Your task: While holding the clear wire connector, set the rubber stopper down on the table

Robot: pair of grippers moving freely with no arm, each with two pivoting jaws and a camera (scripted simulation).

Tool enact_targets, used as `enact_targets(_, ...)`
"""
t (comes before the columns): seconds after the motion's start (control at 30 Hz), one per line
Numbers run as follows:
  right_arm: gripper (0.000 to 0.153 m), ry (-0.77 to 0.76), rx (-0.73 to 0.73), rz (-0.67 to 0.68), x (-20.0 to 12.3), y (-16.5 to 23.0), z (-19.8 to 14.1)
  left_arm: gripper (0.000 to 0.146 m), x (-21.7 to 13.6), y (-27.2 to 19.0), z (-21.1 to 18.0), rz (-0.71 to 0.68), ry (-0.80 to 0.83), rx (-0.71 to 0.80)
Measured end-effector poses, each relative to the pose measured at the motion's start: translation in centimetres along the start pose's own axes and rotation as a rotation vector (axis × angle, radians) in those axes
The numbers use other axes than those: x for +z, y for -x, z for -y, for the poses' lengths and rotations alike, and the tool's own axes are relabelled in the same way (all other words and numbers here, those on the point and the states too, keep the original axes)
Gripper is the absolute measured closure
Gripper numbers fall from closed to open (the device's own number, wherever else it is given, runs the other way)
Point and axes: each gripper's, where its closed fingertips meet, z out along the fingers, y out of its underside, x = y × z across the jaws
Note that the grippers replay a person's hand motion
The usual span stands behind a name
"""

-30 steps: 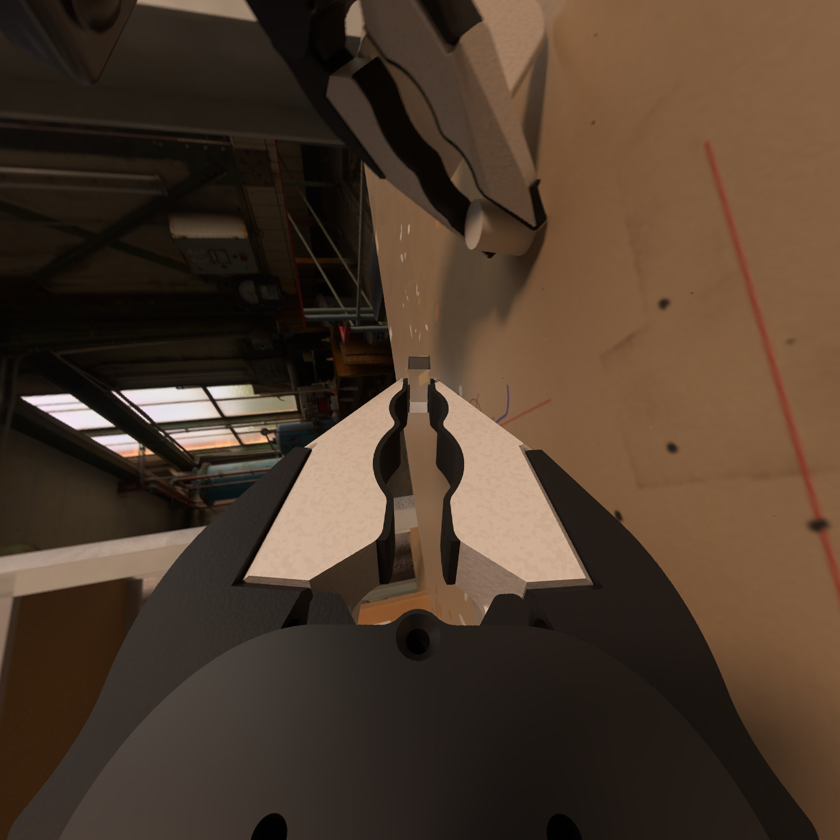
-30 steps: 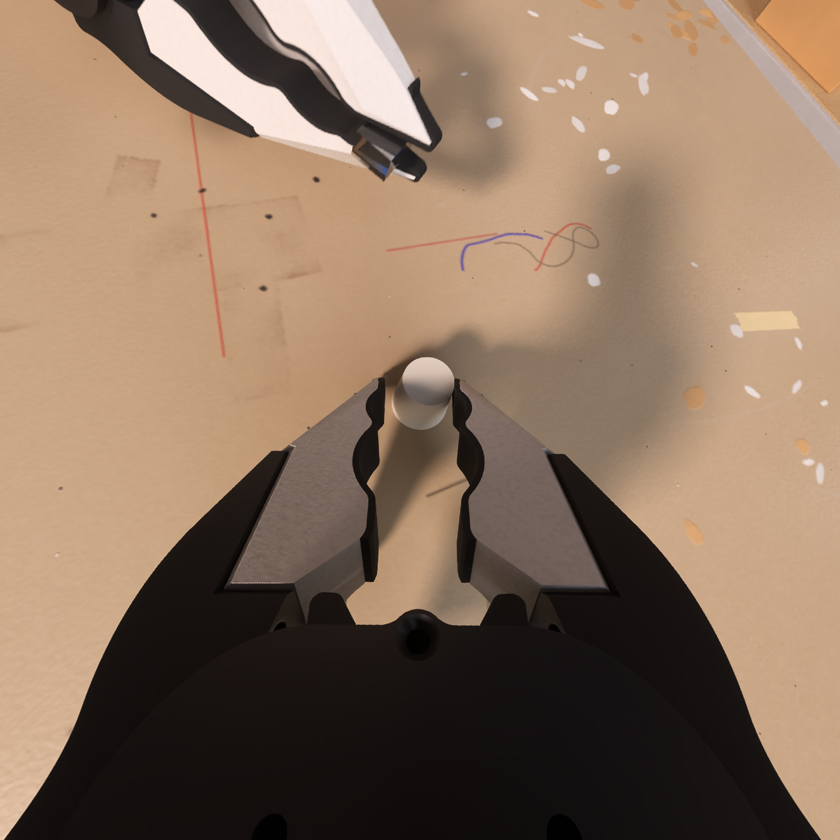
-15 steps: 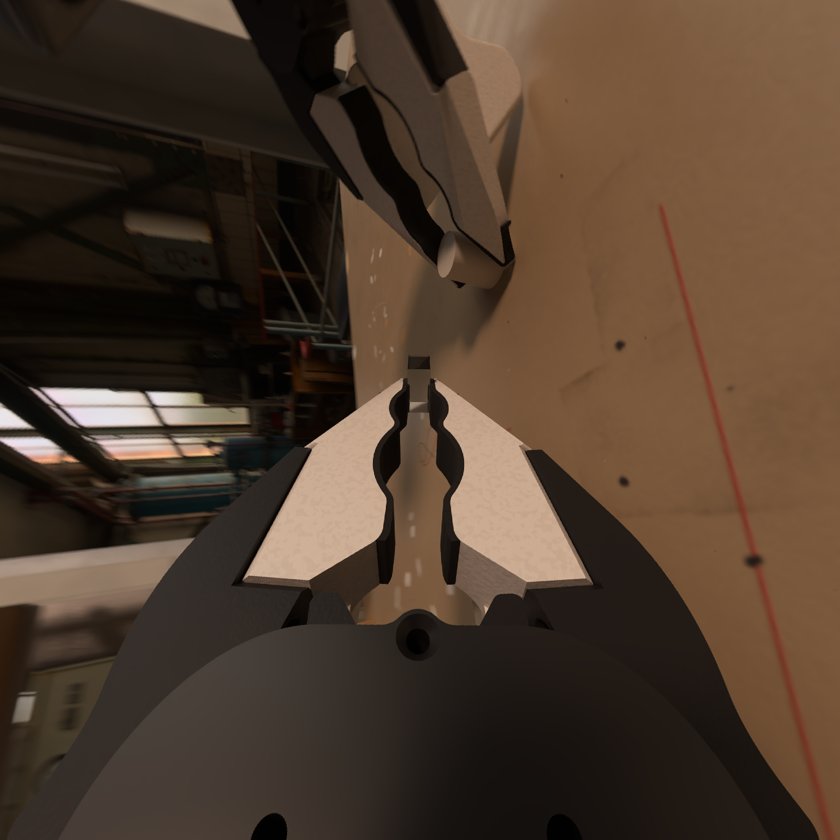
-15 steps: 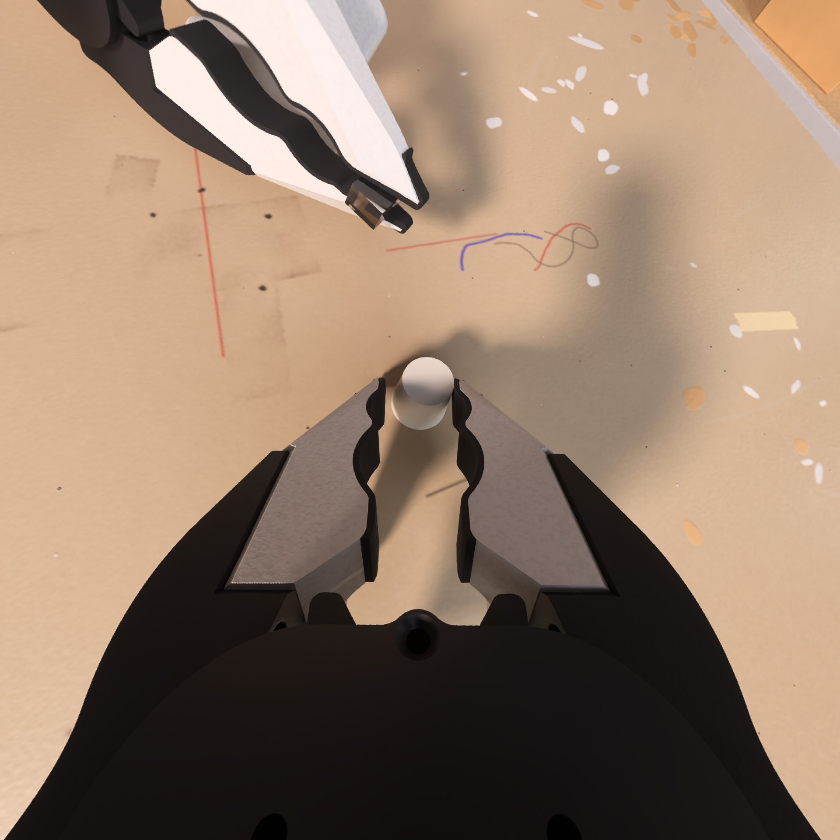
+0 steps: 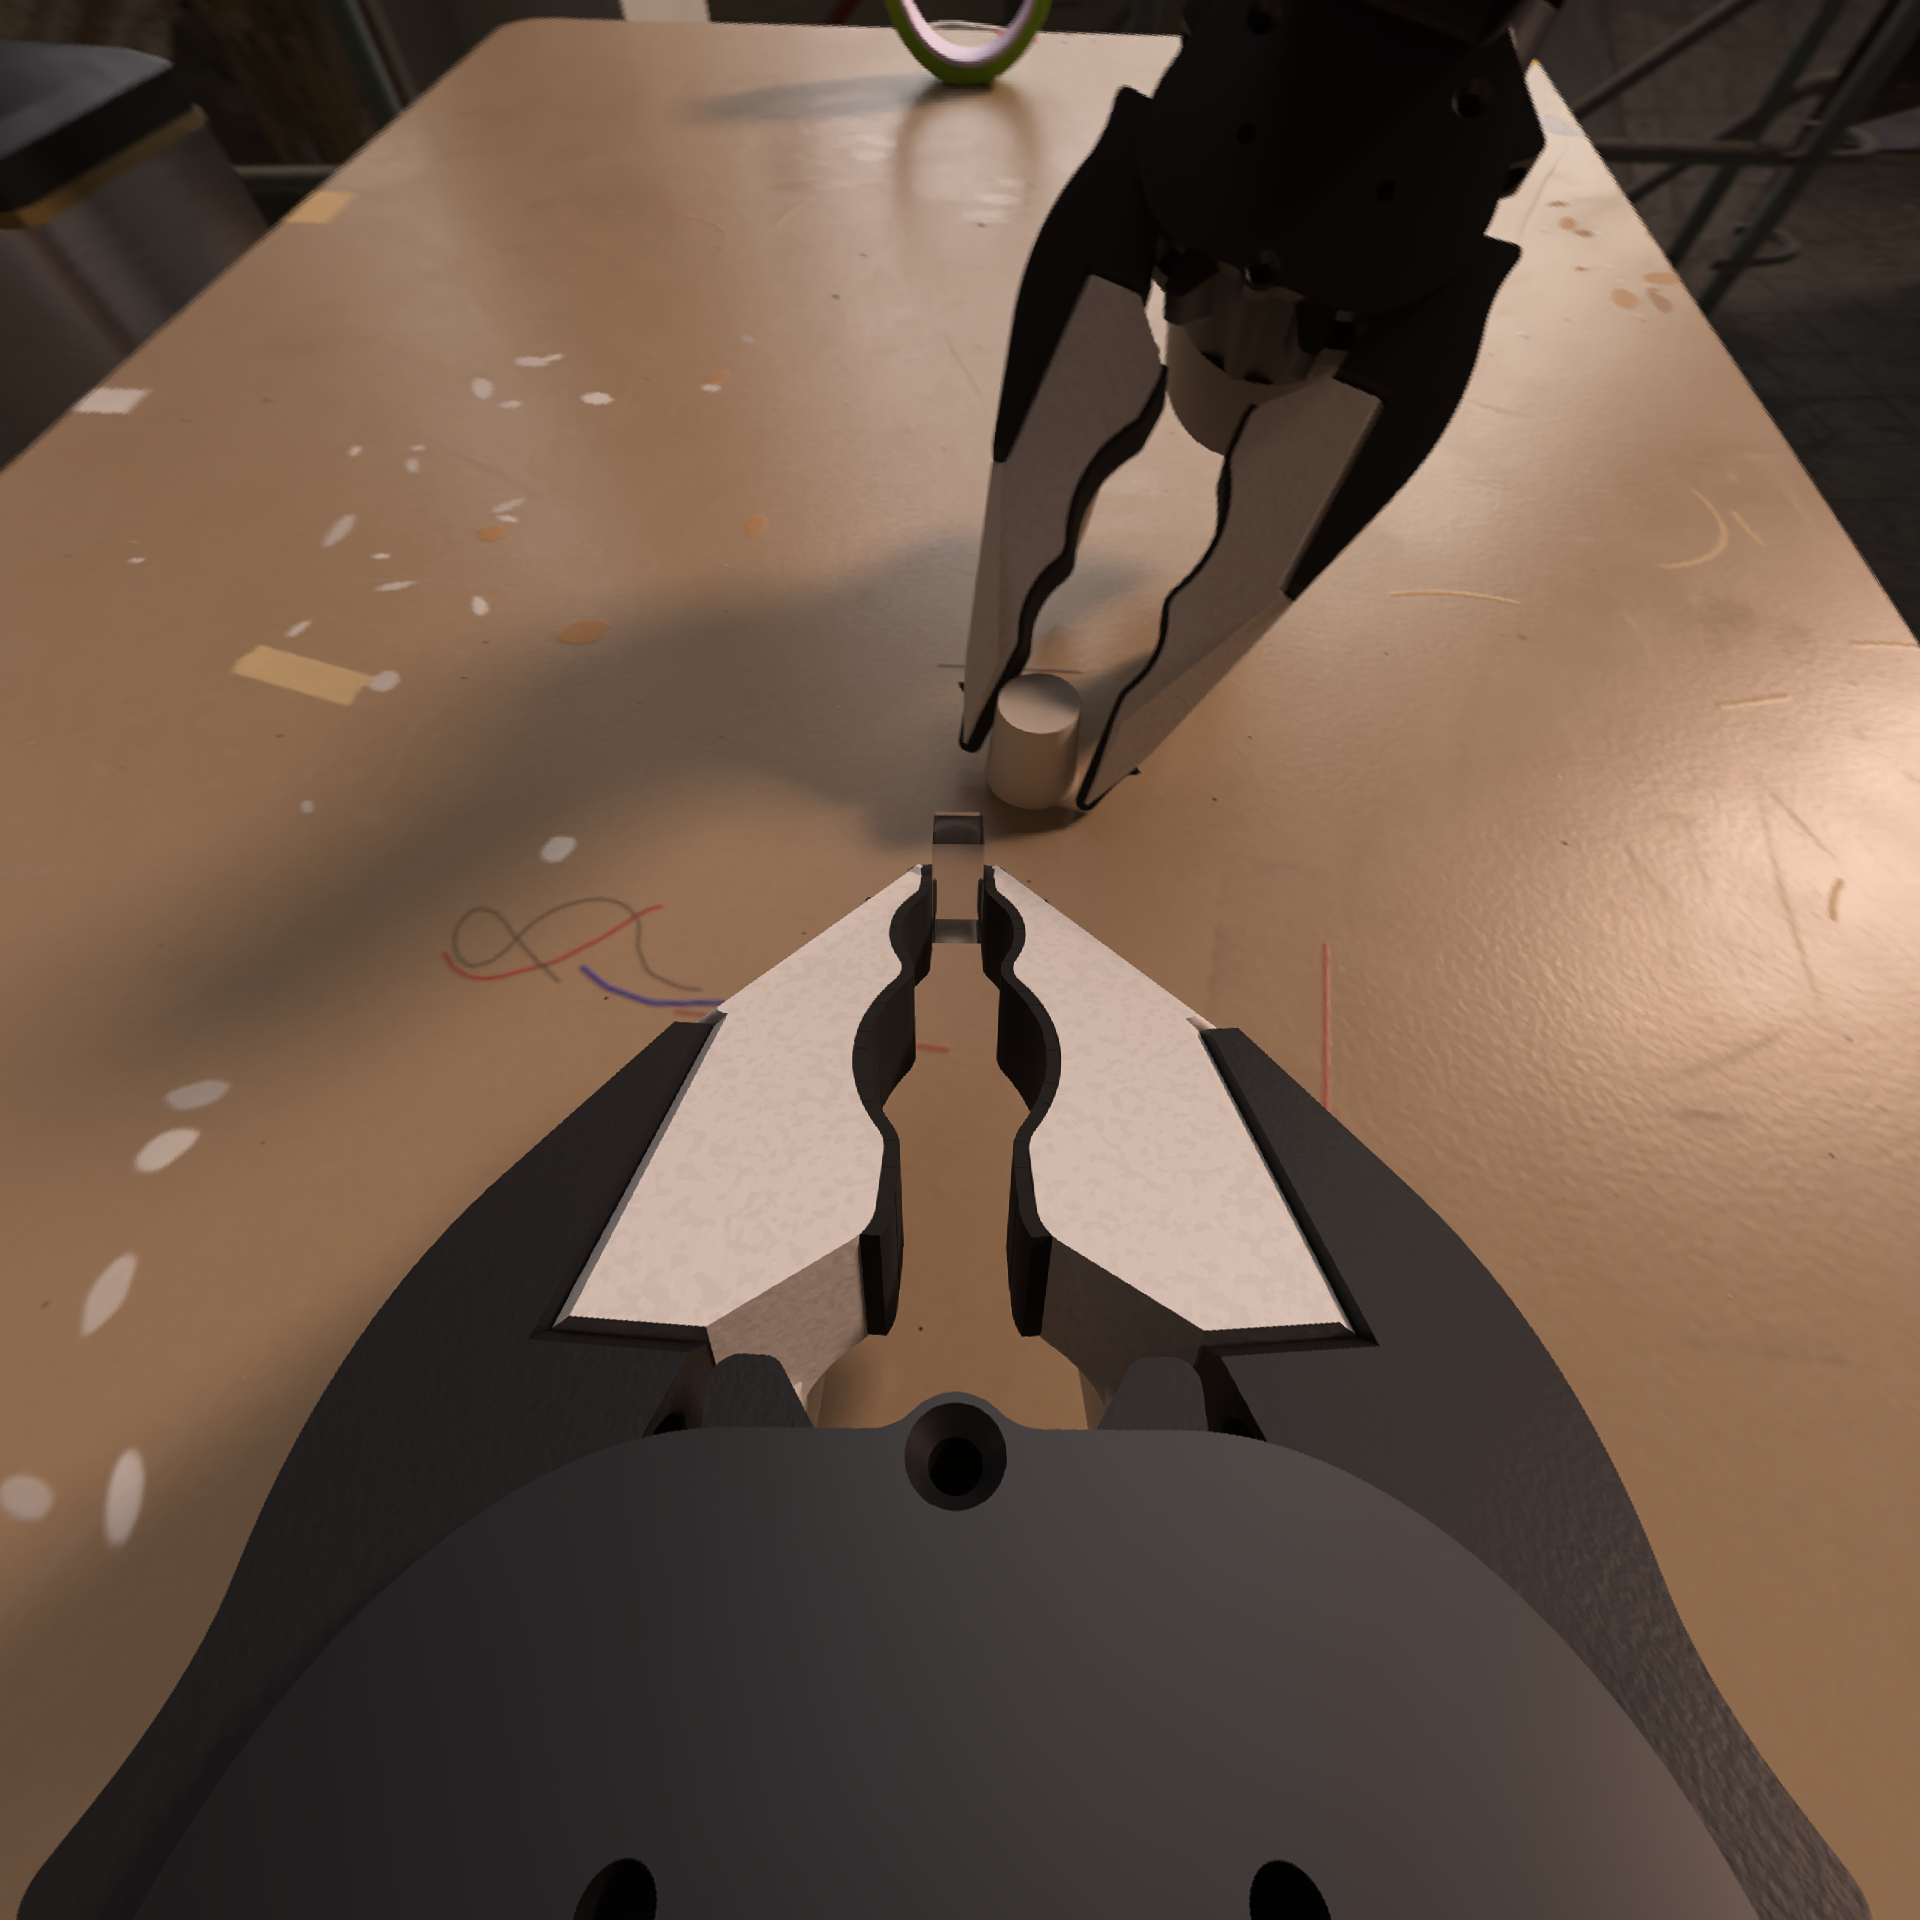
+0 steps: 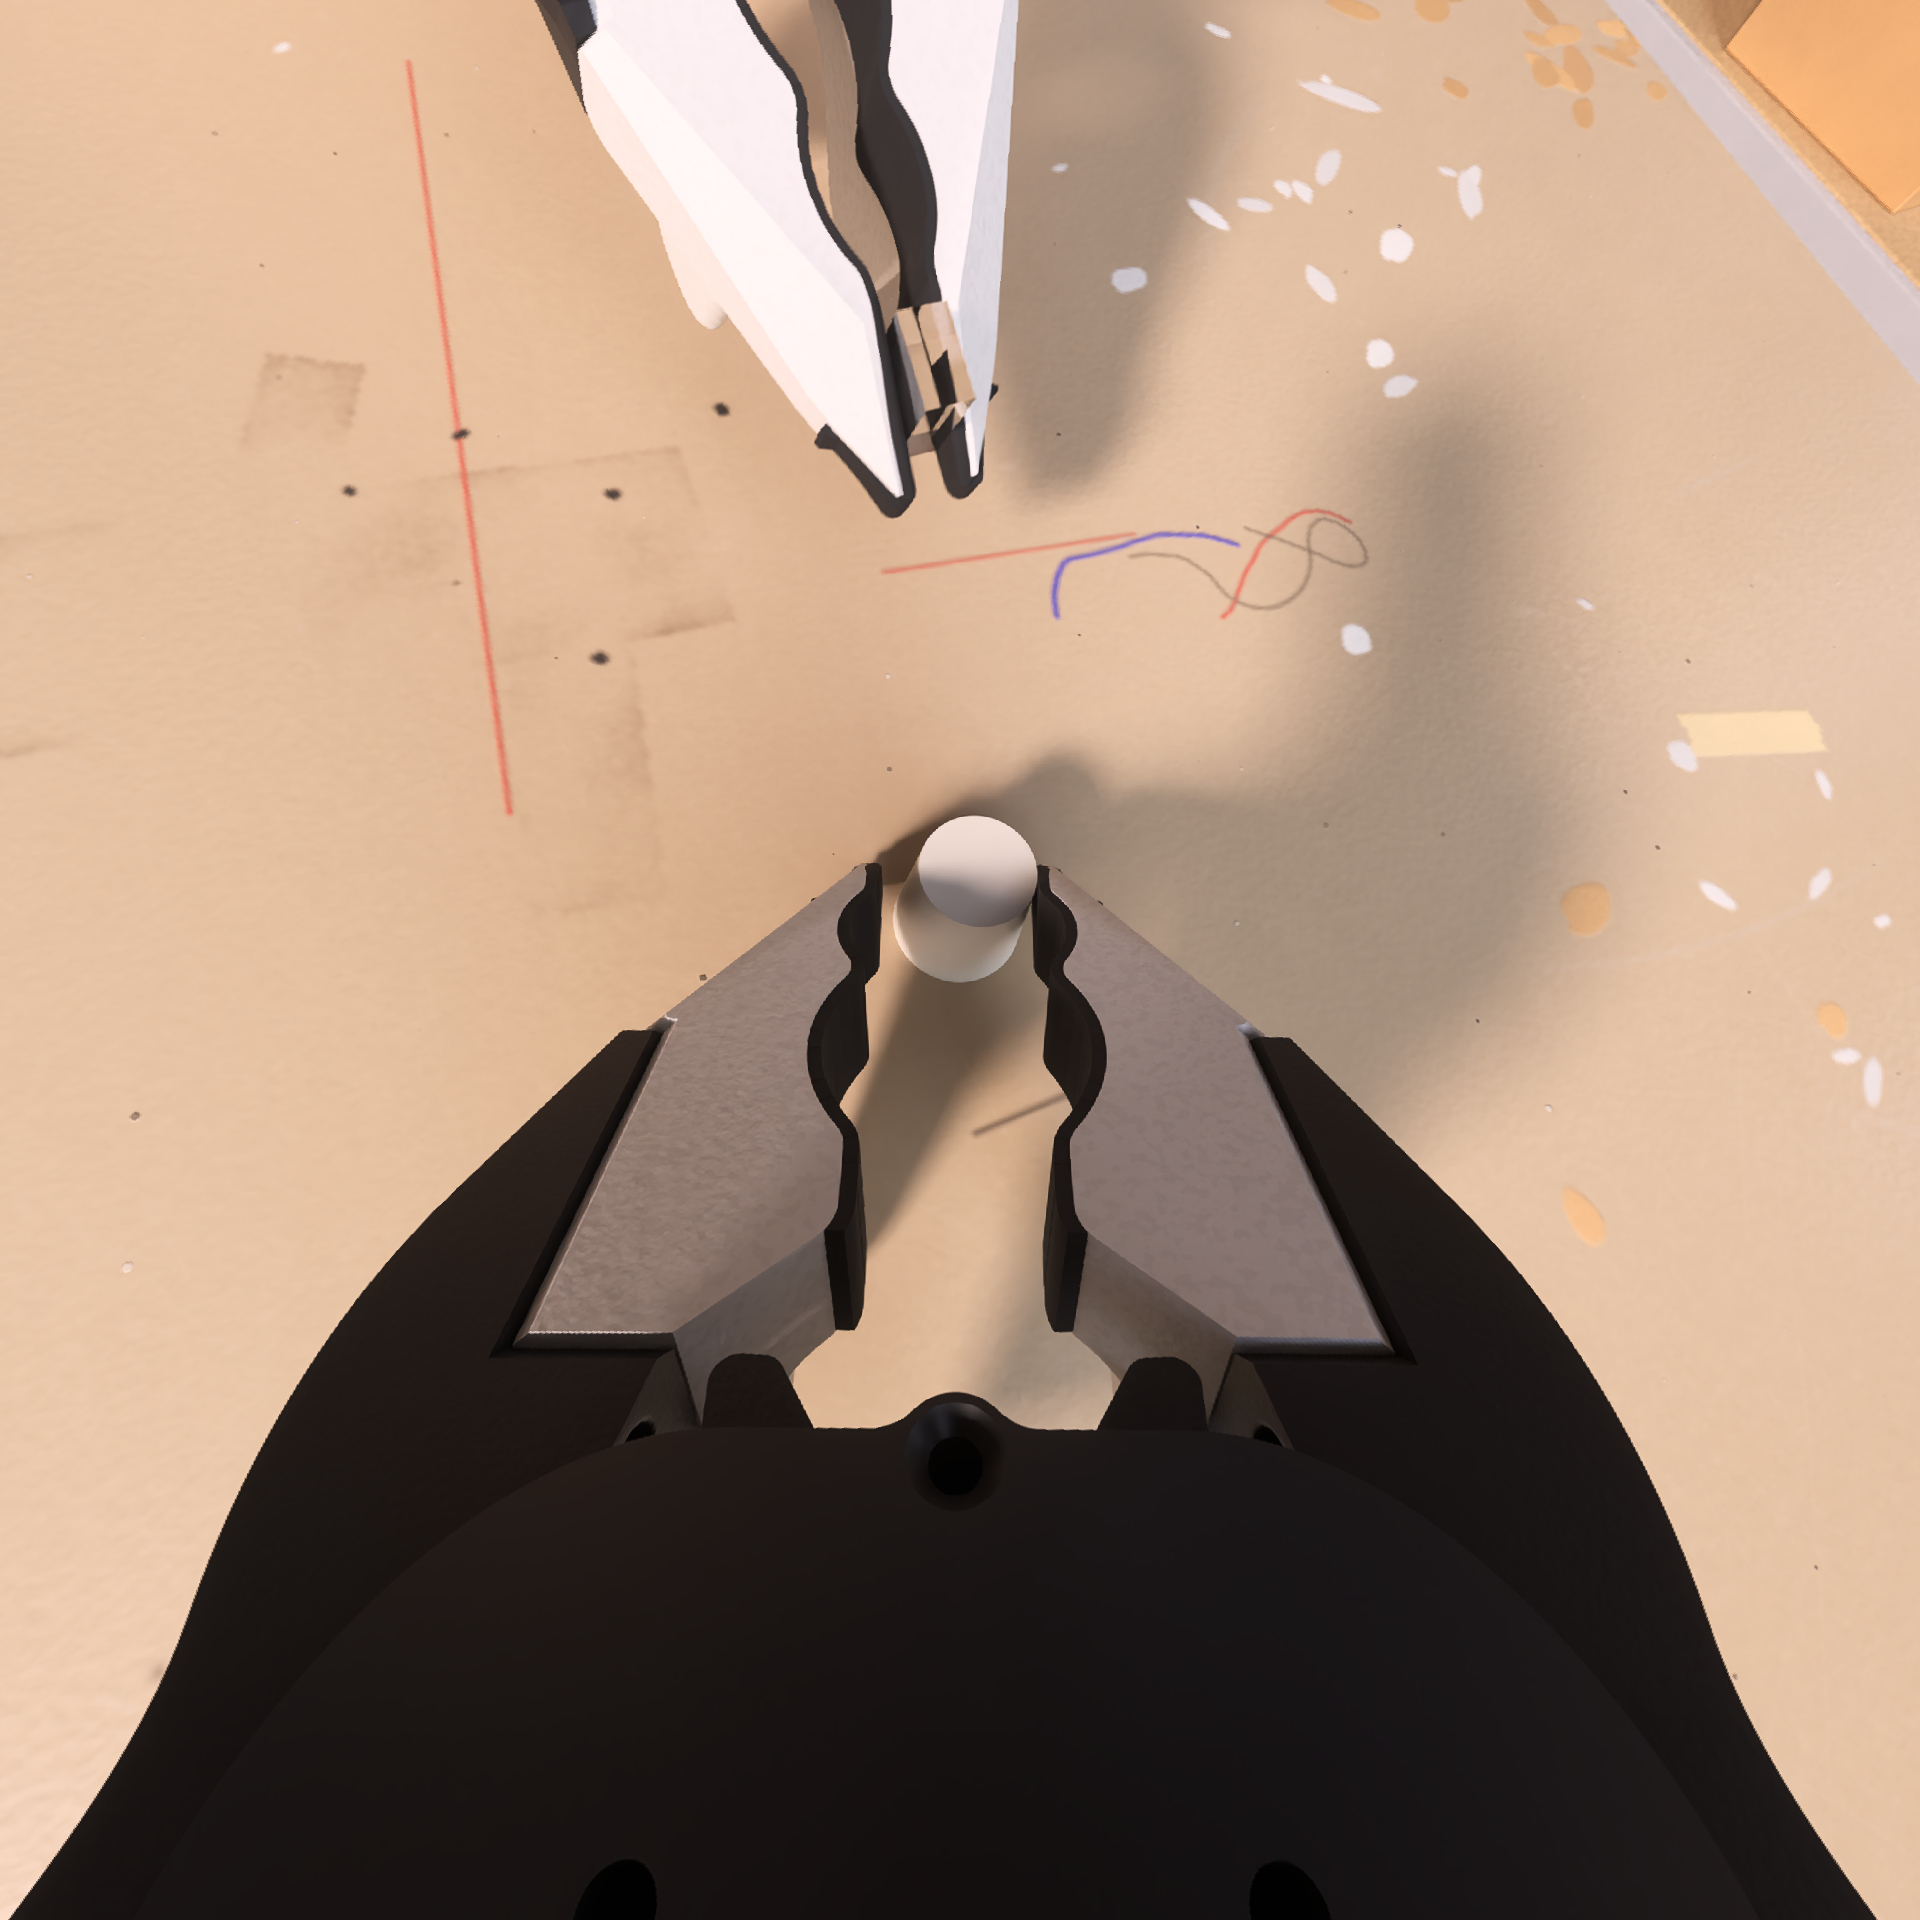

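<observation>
In the left wrist view we see our left gripper (image 5: 957,883) clamped on the clear connector (image 5: 957,844), w/ the right gripper (image 5: 1029,774) around the stopper (image 5: 1031,753) standing on the table (image 5: 1455,935); tape roll (image 5: 961,42) at far edge. Right wrist view: a gap shows beside the stopper (image 6: 966,899), so whether the right gripper (image 6: 958,883) grips it, we can't tell.

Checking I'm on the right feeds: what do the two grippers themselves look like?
Both match: the left gripper and right gripper each have a matte black, rounded body with a small round hole at its centre and two holes lower down. Two tapering fingers carry pale speckled plates, edged inside by wavy black pads. No cables or markings show.
</observation>
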Motion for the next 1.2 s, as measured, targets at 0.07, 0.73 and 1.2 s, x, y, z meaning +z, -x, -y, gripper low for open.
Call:
enact_targets(0.07, 0.124, 0.000, -0.001, 0.000, 0.0, 0.0, 0.0, 0.139, 0.1, -0.3, -0.3, -0.035, 0.022, 0.012)
enact_targets(0.73, 0.124, 0.001, 0.006, 0.007, 0.0, 0.0, 0.0, 0.138, 0.8, -0.4, -1.3, -0.066, 0.088, 0.049)
enact_targets(1.2, 0.124, 0.001, 0.003, 0.006, 0.0, 0.0, 0.0, 0.138, 0.7, -0.7, -1.1, -0.082, 0.071, 0.047)
